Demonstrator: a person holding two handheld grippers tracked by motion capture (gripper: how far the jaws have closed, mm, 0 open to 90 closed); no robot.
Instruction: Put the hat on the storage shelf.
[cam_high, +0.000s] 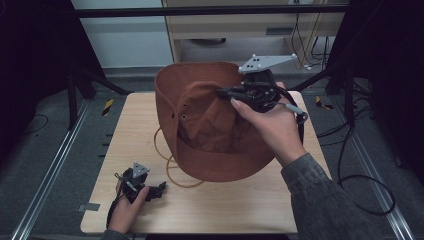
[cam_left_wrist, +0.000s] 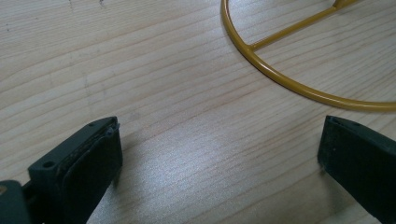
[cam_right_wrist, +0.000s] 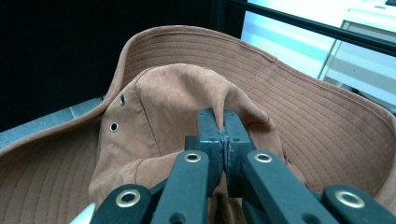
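The right gripper (cam_high: 223, 92) has its jaws pressed together on a fold of the crown of the brown brimmed hat (cam_high: 210, 125), which it holds lifted and tilted above the middle of the wooden table (cam_high: 250, 200), brim facing the far side. In the right gripper view the pinch (cam_right_wrist: 224, 135) sits near the crown's peak, close to two metal eyelets (cam_right_wrist: 118, 113).

Under the hat's near left edge lies a yellow wire ring (cam_high: 167, 162), probably the base of a hat stand, though most of it is covered.

The left gripper (cam_high: 161, 189) rests at the table's near left corner, jaws wide apart and holding nothing; its own view shows the ring (cam_left_wrist: 280, 79) just ahead.

As I judge it, the hat is gripped and raised, and placing it remains. The near right tabletop is free; the brim overhangs toward the far edge, so drifting farther risks the frame bar (cam_high: 200, 11).
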